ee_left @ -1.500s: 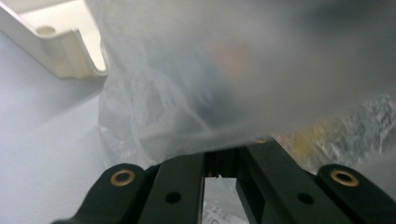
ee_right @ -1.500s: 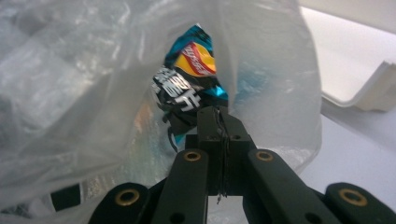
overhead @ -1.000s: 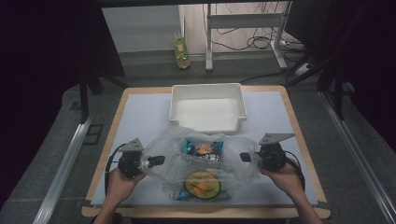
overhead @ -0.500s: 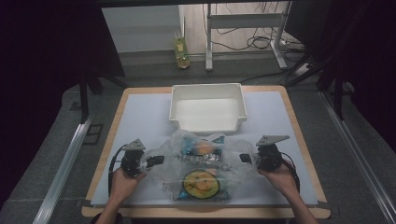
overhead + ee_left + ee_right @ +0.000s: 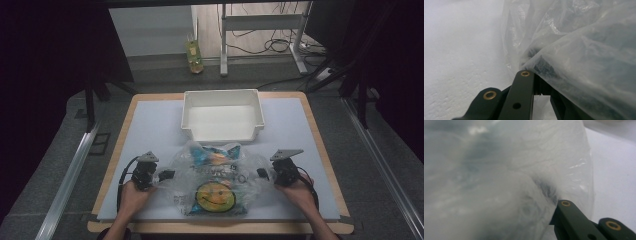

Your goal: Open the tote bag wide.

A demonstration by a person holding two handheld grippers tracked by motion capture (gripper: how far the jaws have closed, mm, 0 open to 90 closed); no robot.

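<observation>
Plastic bag (image 5: 215, 175) edges being pinched shut by left gripper (image 5: 166, 175) and right gripper (image 5: 261, 173); lowering evenly, keeping snack packets (image 5: 215, 196) inside.

left gripper (image 5: 165, 175): black, brass screws | right gripper (image 5: 262, 173): grey plate, black cable

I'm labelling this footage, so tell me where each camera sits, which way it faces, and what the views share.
High view: fixed above the person's side, looking forward and down on the table, white bin and clear plastic bag; forearms, left tool and right tool show.
Left gripper view: rides the left tool, looking along its shut jaws into bag film.
Right gripper view: rides the right tool, jaws pinching film.
Shared: all show the bag and table.
</observation>
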